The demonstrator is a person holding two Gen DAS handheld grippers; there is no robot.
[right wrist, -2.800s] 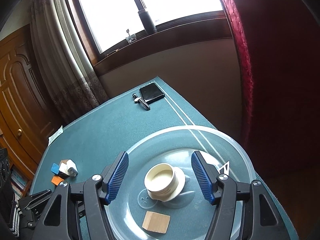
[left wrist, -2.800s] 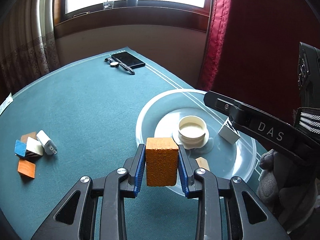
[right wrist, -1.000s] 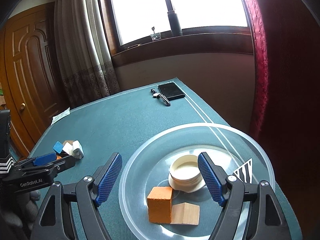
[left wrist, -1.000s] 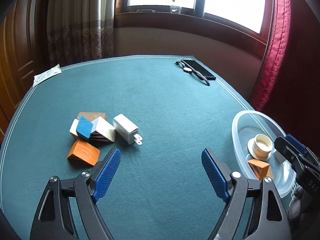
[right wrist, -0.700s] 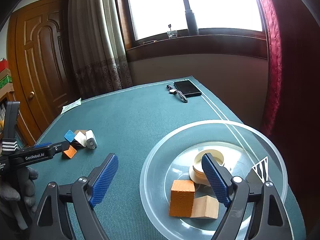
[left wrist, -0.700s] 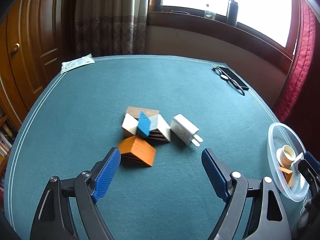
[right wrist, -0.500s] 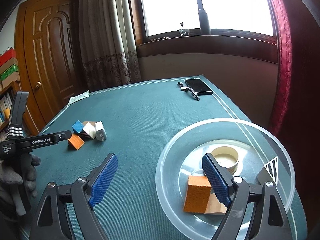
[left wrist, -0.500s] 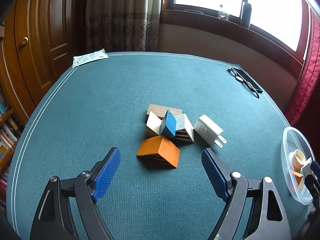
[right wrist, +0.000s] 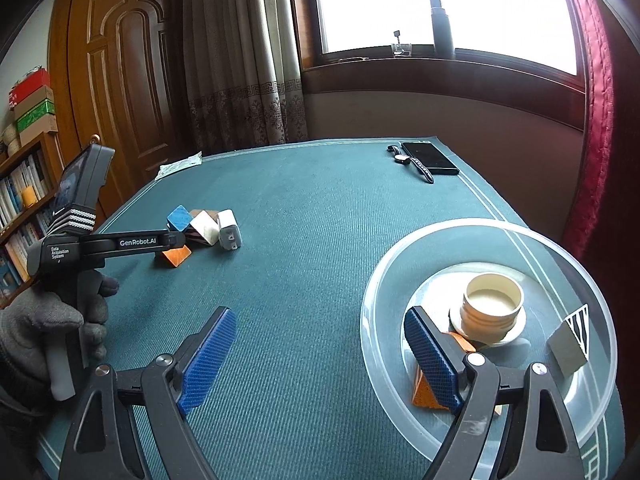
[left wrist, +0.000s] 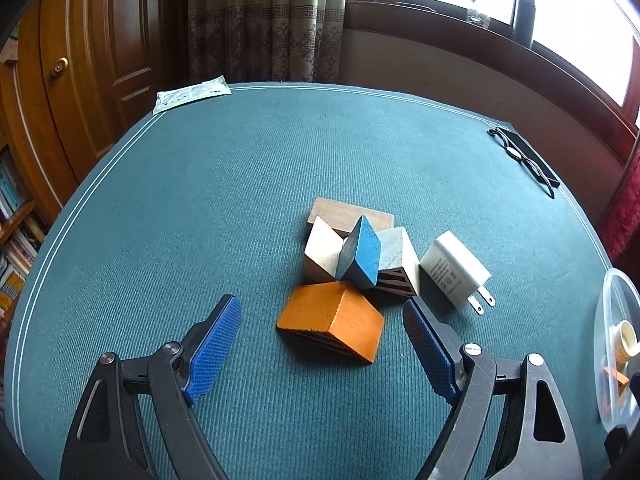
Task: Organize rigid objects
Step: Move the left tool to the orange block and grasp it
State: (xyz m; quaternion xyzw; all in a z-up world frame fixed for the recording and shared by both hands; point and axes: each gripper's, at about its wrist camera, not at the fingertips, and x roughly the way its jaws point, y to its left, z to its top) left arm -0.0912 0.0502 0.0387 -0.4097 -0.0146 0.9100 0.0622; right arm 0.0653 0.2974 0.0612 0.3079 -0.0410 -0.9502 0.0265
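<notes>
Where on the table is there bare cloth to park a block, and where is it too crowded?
Bare cloth: the wide stretch between the block cluster and the clear bowl, and the far half up to the paper slip and phone. Crowded: around the orange block, blue block and charger, which touch or nearly touch.

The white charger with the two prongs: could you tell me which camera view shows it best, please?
The left wrist view: the white charger lies close, beside the striped block, with its printed label and both prongs clear. The right wrist view shows the charger small and far off, prongs not discernible.
</notes>
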